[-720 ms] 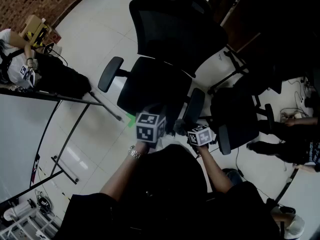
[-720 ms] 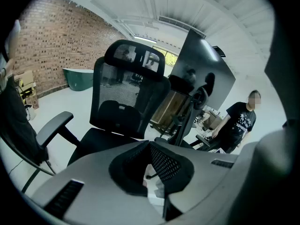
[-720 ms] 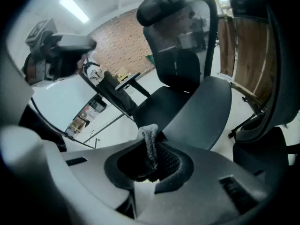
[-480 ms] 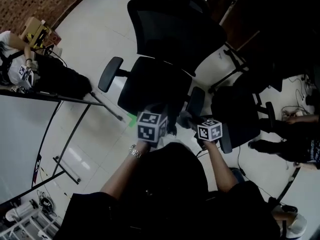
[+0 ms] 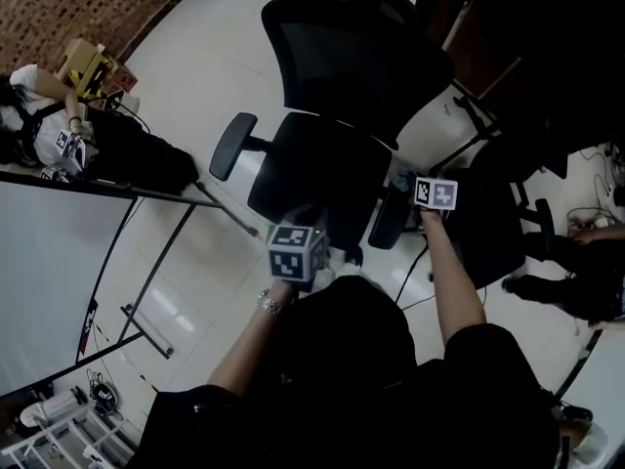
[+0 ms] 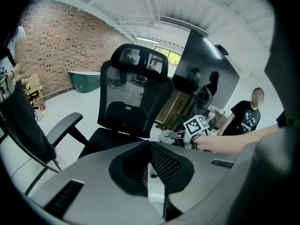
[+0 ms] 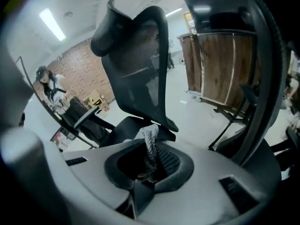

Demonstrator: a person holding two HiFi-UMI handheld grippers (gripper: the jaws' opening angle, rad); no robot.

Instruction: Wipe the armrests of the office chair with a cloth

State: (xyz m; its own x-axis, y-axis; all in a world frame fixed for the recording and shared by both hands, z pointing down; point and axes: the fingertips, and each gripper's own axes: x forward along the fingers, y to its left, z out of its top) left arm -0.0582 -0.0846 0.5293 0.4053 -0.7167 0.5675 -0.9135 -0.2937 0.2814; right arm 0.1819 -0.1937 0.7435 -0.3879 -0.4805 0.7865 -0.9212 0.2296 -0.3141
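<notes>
The black office chair [image 5: 317, 179] stands in front of me, with its mesh back [image 5: 352, 42] at the far side. Its left armrest [image 5: 232, 145] is bare. My right gripper [image 5: 402, 180] hovers over the far end of the right armrest [image 5: 386, 213], shut on a grey cloth [image 7: 150, 146] that sticks up from the jaws. I cannot tell whether the cloth touches the armrest. My left gripper [image 5: 306, 228] is held near the seat's front edge, shut with nothing in it. In the left gripper view, the right gripper's marker cube [image 6: 196, 125] and the cloth [image 6: 168, 136] show beside the chair.
A second dark chair [image 5: 483, 228] stands close on the right. A white board on a black frame [image 5: 49, 252] fills the left. A person [image 5: 576, 291] sits at the far right. A wooden cabinet [image 7: 213, 64] stands behind. A cardboard box [image 5: 83, 62] lies at the upper left.
My right gripper has moved forward and to the right with the cloth, from near my body out to the right armrest. The left gripper has hardly moved.
</notes>
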